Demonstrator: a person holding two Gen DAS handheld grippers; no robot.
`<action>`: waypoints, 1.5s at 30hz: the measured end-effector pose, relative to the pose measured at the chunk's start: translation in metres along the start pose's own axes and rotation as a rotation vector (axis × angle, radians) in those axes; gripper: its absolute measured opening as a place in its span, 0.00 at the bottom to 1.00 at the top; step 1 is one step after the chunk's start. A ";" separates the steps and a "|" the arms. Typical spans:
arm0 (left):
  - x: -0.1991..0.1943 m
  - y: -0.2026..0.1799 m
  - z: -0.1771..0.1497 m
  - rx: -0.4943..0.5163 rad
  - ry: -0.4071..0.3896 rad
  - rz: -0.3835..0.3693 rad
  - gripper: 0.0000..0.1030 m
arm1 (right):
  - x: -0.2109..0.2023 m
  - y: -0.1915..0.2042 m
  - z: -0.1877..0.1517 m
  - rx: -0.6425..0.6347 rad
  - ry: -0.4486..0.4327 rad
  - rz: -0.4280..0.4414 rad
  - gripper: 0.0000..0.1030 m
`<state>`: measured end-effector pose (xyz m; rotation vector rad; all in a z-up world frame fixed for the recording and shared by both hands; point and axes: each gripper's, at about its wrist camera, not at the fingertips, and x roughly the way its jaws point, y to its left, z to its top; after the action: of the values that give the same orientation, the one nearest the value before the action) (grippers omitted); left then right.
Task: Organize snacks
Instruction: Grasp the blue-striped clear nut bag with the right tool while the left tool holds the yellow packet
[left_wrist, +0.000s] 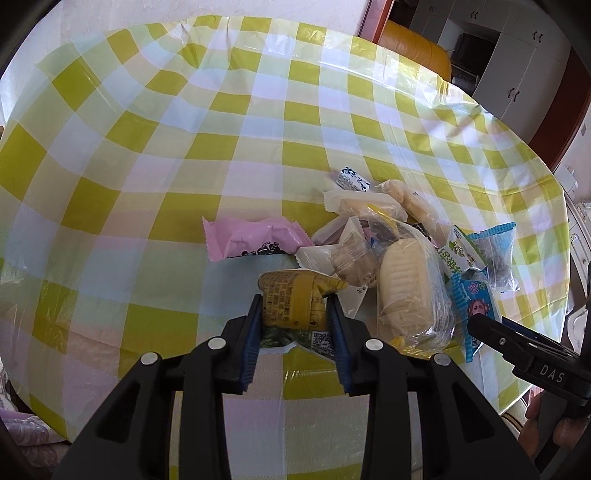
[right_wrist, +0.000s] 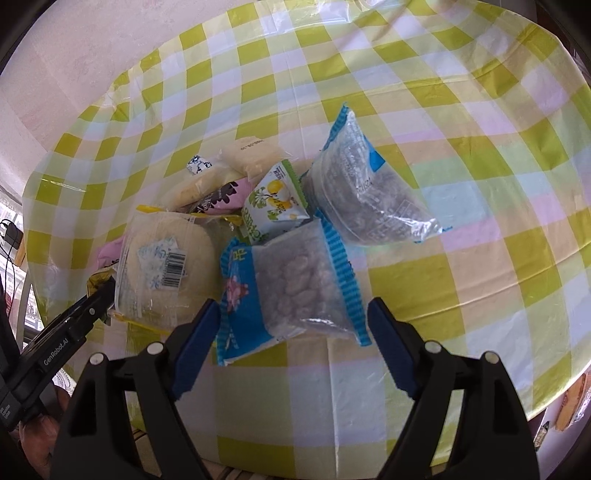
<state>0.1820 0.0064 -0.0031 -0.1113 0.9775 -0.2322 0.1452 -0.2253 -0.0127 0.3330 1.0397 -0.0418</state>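
Left claw (left_wrist: 295, 314) grips yellow snack packet (left_wrist: 295, 299); right claw (right_wrist: 291, 325) wide

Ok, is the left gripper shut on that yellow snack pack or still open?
Shut on it: the left gripper has both blue pads pressed against the sides of the yellow snack pack.

1. The left gripper (left_wrist: 295, 314) has shiny black plastic arms with big cut-out holes.
2. Its two fingers (left_wrist: 250, 332) have blue pads with tiny ridges.
3. Round silver screws (left_wrist: 216, 344) sit on the joints.
4. The right gripper (right_wrist: 291, 332) looks the same: black arms, blue pads, silver screws.
5. White letters mark each gripper's black side.
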 end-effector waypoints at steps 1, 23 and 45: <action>-0.001 -0.001 -0.001 0.002 0.001 0.001 0.32 | 0.001 0.001 0.001 -0.018 0.002 -0.011 0.75; -0.019 -0.013 -0.011 0.016 -0.019 0.002 0.32 | 0.014 0.025 0.015 -0.212 0.006 -0.002 0.54; -0.054 -0.055 -0.030 0.076 -0.038 -0.050 0.32 | -0.057 -0.004 -0.024 -0.154 -0.073 -0.032 0.53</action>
<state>0.1206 -0.0335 0.0346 -0.0703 0.9273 -0.3120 0.0953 -0.2292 0.0237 0.1743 0.9700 -0.0023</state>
